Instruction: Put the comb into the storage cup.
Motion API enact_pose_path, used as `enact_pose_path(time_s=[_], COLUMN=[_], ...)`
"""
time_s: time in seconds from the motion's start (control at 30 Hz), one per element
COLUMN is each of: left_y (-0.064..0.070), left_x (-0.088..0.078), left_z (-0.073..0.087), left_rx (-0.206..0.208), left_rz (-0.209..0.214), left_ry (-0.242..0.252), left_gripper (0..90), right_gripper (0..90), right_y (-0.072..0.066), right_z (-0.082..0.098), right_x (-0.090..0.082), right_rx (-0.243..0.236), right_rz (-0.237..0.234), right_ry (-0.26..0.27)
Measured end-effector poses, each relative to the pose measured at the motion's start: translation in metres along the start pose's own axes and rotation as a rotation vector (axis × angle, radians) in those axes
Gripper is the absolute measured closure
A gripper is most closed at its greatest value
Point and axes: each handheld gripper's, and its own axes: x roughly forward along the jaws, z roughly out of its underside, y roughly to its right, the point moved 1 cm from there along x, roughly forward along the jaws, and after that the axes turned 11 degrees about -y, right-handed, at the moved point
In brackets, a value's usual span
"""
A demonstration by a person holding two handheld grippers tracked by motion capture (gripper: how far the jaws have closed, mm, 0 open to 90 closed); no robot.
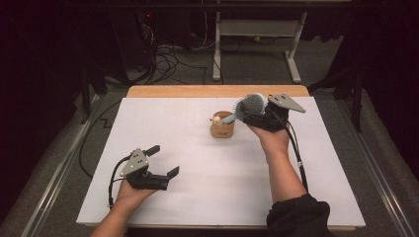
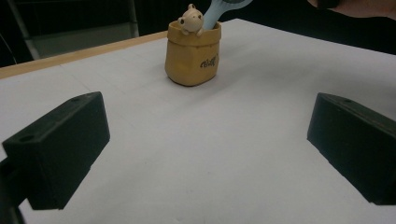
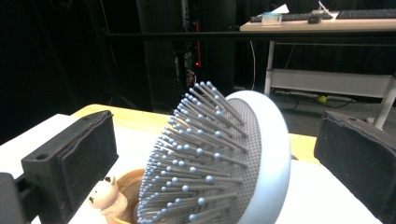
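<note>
Covering most of the frame's middle, the white counter (image 1: 197, 197) bears a tan sack-shaped holder (image 1: 222, 127) right of centre. The blue hairbrush (image 1: 251, 104) leans handle-down in it, between the right tool's (image 1: 245, 111) wide-apart jaws, pads clear. Lower left, the left tool (image 1: 164, 161) gapes empty.

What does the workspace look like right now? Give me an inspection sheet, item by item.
Surface: white sheet on a wooden table.
Job's things: light-blue hairbrush standing handle-down in a tan sack-shaped holder with a small animal figure on its rim.
Clutter: nothing seen.
Grippers: left gripper open, resting near the front-left. Right gripper open, jaws either side of the brush head, not pressing.
Cables: one trailing from each gripper; more on the floor behind.
Surroundings: dark room, white desk frame behind.
</note>
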Motion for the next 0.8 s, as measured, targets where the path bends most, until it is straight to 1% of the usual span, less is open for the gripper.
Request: enact_pose_path(time_s=[0.2, 0.27, 0.33, 0.43, 0.5, 0.63, 0.7, 0.8], left_y=[0.001, 0.002, 0.002, 0.001, -0.001, -0.001, -0.001, 0.000], left_x=[0.002, 0.002, 0.003, 0.002, 0.001, 0.001, 0.002, 0.003], left_z=[0.000, 0.000, 0.000, 0.000, 0.000, 0.000, 0.000, 0.000], left_rx=[0.000, 0.006, 0.006, -0.009, -0.013, -0.014, -0.011, -0.009], left_rz=[0.003, 0.005, 0.004, 0.010, 0.011, 0.014, 0.013, 0.013], left_ry=[-0.004, -0.003, -0.004, 0.000, 0.001, -0.005, -0.008, -0.013], left_gripper=[0.0, 0.0, 0.0, 0.0, 0.0, 0.0, 0.0, 0.0], right_gripper=[0.2, 0.2, 0.2, 0.2, 0.2, 0.2, 0.2, 0.2], right_y=[-0.002, -0.004, -0.008, -0.011, -0.011, -0.010, -0.010, -0.010], right_z=[-0.002, -0.002, -0.003, -0.001, 0.002, 0.013, 0.020, 0.030], right_x=[-0.008, -0.011, -0.015, -0.019, -0.020, -0.021, -0.022, -0.024], right_rx=[-0.018, -0.020, -0.036, -0.053, -0.063, -0.059, -0.054, -0.058], right_rz=[-0.008, -0.012, -0.015, -0.018, -0.020, -0.026, -0.036, -0.041], right_ry=[0.008, 0.002, 0.008, 0.007, 0.000, -0.019, -0.028, -0.045])
